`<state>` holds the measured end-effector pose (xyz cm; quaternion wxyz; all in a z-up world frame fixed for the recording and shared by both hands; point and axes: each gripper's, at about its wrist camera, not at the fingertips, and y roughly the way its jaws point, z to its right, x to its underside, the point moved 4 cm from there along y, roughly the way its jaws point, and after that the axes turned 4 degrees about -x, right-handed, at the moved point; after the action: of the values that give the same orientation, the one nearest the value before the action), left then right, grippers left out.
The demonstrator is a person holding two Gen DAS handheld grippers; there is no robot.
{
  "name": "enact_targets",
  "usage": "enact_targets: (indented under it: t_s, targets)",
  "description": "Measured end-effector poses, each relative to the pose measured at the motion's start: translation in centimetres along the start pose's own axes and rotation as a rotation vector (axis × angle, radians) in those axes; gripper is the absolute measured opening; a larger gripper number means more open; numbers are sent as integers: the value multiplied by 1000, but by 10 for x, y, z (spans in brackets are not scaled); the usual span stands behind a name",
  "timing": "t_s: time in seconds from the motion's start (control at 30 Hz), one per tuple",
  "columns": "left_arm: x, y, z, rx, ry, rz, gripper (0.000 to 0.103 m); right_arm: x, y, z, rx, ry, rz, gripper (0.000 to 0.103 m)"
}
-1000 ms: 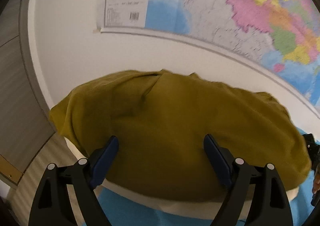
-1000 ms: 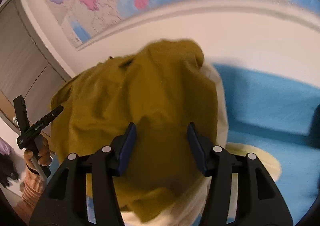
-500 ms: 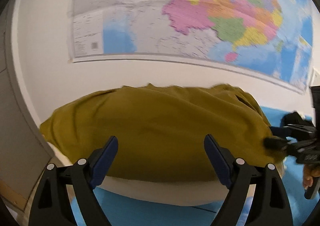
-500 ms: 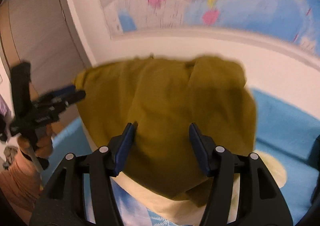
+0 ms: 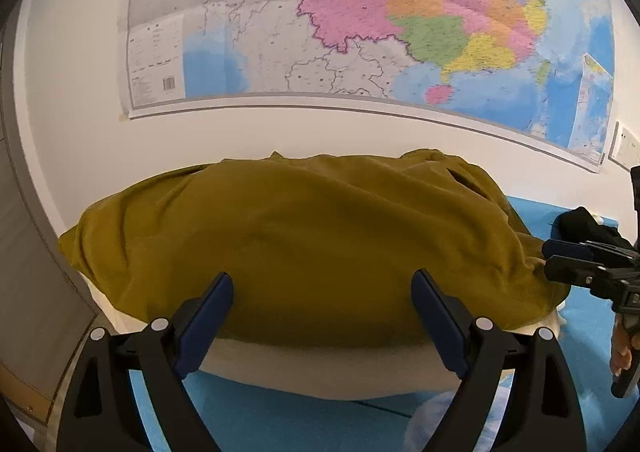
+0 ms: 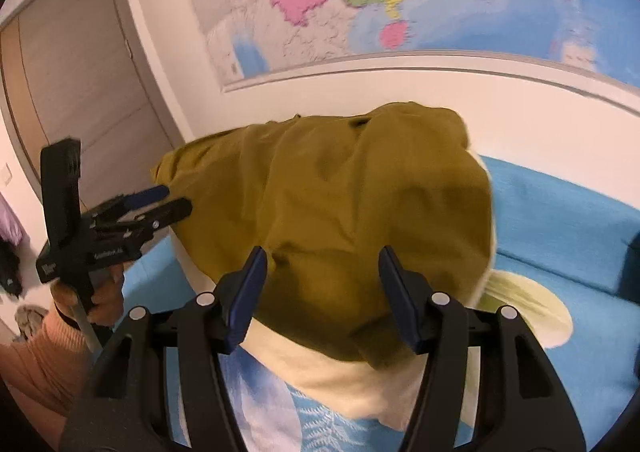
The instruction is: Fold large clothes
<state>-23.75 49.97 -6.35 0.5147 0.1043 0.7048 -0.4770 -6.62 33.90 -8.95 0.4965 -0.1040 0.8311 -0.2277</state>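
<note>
Left wrist view: left gripper (image 5: 322,308) jaws spread wide, gripping nothing, hovering at the near edge of the mustard garment (image 5: 312,248). Garment lies bunched over a cream pillow (image 5: 320,372) on blue bedding (image 5: 280,424), under the wall map (image 5: 360,12). Right gripper (image 6: 322,292) likewise wide open and empty, at the garment's other end.

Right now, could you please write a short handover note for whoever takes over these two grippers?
Left gripper: jaws open, holding nothing, facing the long side of the mustard garment.
Right gripper: jaws open, holding nothing, at the garment's end.
The garment lies heaped over a cream pillow on the blue bed, beneath the wall map.
Done: no neat fold visible.
Left: grasp, spread flat, fold.
</note>
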Motion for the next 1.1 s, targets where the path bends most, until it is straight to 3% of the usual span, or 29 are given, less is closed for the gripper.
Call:
enact_targets:
  t_s: [0.1,0.33,0.5,0.73,0.97,1.1]
  targets:
    - [6,4,6,19,14,-4,90,11,15,11,-24,44,-58,57]
    - [10,12,10,-4,9,-31,92,17,12,8,-28,68,-24,59]
    - [14,-11,19,2,-11,-9,94,26,-9,-7,-14,29,20,69]
    - [35,-40,39,-17,-77,13,96,54,-33,-36,50,-63,66,92]
    - [63,-59,51,-79,-86,-30,96,76,-45,-52,80,-100,71,97]
    - [74,-71,56,-65,-102,-40,96,89,-50,-59,90,-114,60,97]
